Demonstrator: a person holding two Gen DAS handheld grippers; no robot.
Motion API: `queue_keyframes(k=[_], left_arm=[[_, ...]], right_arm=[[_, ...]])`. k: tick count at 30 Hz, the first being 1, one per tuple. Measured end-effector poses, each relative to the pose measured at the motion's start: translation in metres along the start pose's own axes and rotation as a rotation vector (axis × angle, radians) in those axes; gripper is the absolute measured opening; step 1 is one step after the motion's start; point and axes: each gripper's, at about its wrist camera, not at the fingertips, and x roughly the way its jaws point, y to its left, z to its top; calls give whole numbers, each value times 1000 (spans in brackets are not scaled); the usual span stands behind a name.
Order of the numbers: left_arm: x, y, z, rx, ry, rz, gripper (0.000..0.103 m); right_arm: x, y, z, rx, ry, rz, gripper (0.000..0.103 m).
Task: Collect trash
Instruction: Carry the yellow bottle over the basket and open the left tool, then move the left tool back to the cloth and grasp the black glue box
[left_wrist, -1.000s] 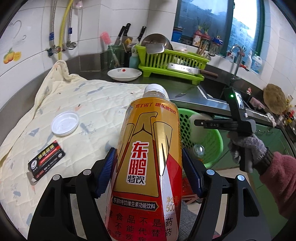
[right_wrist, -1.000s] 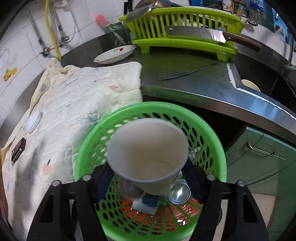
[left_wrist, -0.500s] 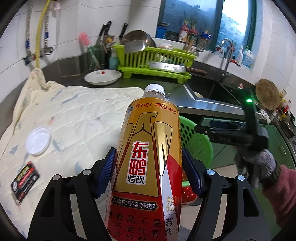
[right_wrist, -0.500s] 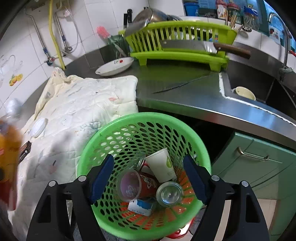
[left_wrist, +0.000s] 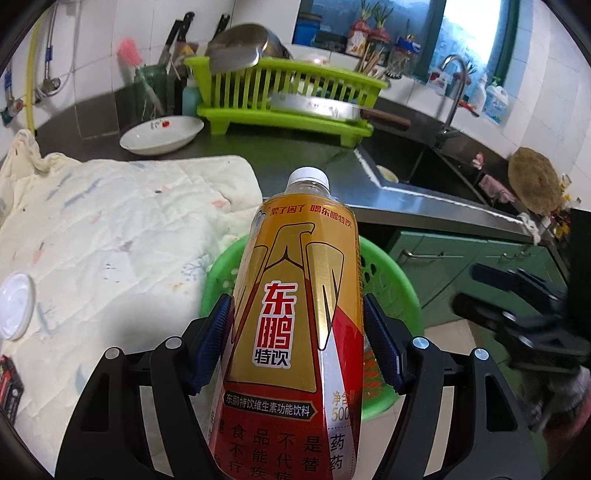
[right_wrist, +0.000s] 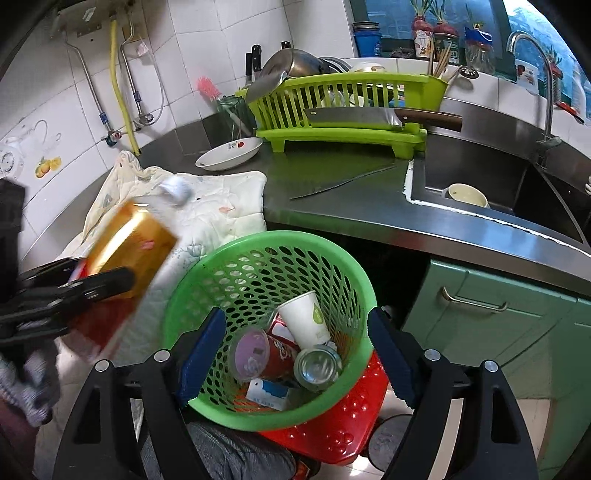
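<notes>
**Bottle Carried to the Green Basket**

While our left gripper (left_wrist: 297, 343) kept its jaws clamped on the gold-and-red drink bottle (left_wrist: 295, 314), we held that bottle just above the near rim of the green basket (right_wrist: 269, 243), cap pointing toward the bench (right_wrist: 332, 206). Our right gripper (right_wrist: 295, 358) hovered over the same basket with jaws wide and nothing between them; they had just been opening. Inside the basket lay a white paper cup (right_wrist: 304, 319), a red can (right_wrist: 280, 350), a silvery can (right_wrist: 317, 367) and a blue-and-white carton (right_wrist: 266, 393). Left of the basket, a pale quilted cloth (left_wrist: 110, 221) covered the bench, bearing a white lid (left_wrist: 14, 304).
</notes>
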Motion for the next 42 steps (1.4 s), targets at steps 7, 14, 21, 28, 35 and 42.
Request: queue_keyframes(k=[7,14,21,28,35,42], left_arm=[[39,3,0,-15,43,18,70],[60,12,-4,-47,57,-1,71],[57,15,-12,-40,20,-24,83],[31,15,-9,-24,-24,3,83],[-7,29,-21,-13,-45,57,81],[-61,56,-41,-7,-84,125,81]], right_arm=[[2,-8,-8,15,14,11,76],[11,-8,-15,22,40,24,76],[12,-2,-17,19,42,35,76],[8,5,-15,7,32,39,76],[-1,19,-13,-8,11,57,76],[-3,49,-9,-44,3,103,76]])
